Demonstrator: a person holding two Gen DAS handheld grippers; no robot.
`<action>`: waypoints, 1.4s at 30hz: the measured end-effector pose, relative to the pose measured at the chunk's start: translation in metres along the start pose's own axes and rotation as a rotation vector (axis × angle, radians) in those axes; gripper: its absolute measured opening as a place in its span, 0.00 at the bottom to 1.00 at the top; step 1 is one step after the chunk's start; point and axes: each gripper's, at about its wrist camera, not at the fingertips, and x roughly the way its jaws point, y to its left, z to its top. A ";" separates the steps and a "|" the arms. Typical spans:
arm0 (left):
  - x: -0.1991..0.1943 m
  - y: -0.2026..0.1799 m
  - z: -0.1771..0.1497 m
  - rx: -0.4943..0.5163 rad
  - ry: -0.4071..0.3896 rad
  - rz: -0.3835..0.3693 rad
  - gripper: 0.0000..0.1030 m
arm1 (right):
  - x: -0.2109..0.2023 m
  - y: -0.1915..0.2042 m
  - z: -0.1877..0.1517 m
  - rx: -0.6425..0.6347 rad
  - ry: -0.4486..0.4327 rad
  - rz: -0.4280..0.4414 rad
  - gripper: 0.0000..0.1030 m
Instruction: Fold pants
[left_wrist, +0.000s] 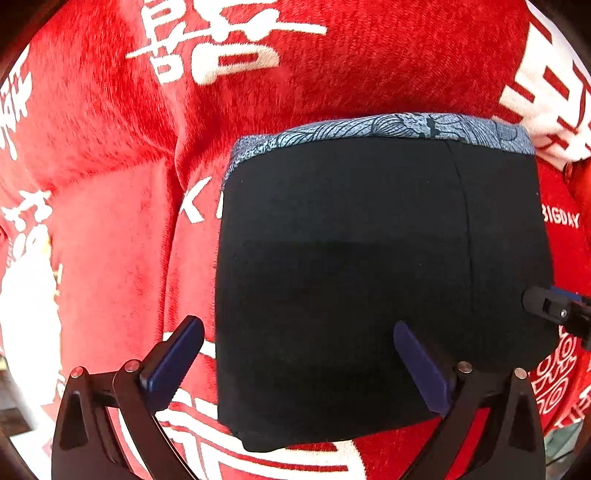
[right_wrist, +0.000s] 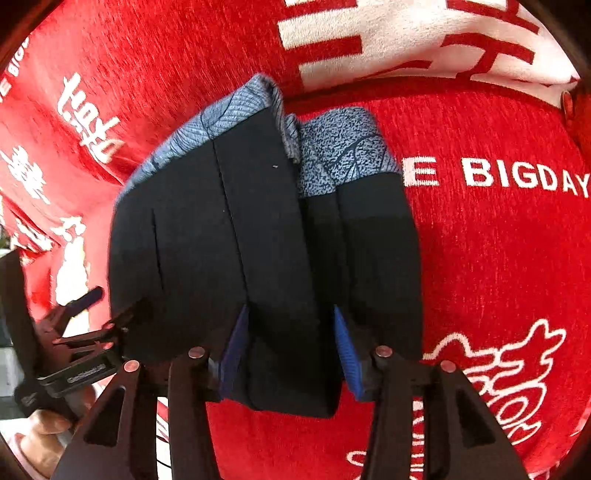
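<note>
Right wrist view showed soft, light black folded pants (right_wrist: 258, 240); both tools, left tool (left_wrist: 295, 365) and right tool (right_wrist: 290, 354), stood wide, gripping nothing; best grasped at an edge.

**Pants: folded bundle on red cloth**

Black pants (left_wrist: 369, 280) with a blue-grey patterned waistband (left_wrist: 388, 127) lie folded into a compact, roughly rectangular bundle, flat on the red printed cloth beneath me. Waistband edge faces away; a vertical seam runs down the top layer. From my right side, stacked folded layers show, waistband doubled
</note>
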 end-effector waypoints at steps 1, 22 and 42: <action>0.000 0.001 -0.001 -0.002 0.002 -0.004 1.00 | -0.001 0.002 -0.001 -0.011 -0.002 -0.011 0.50; -0.028 -0.009 -0.009 0.040 0.010 0.043 1.00 | -0.019 0.039 -0.047 -0.037 0.032 -0.214 0.80; -0.103 -0.007 -0.029 0.081 0.053 0.068 1.00 | -0.068 0.063 -0.056 0.014 -0.009 -0.250 0.81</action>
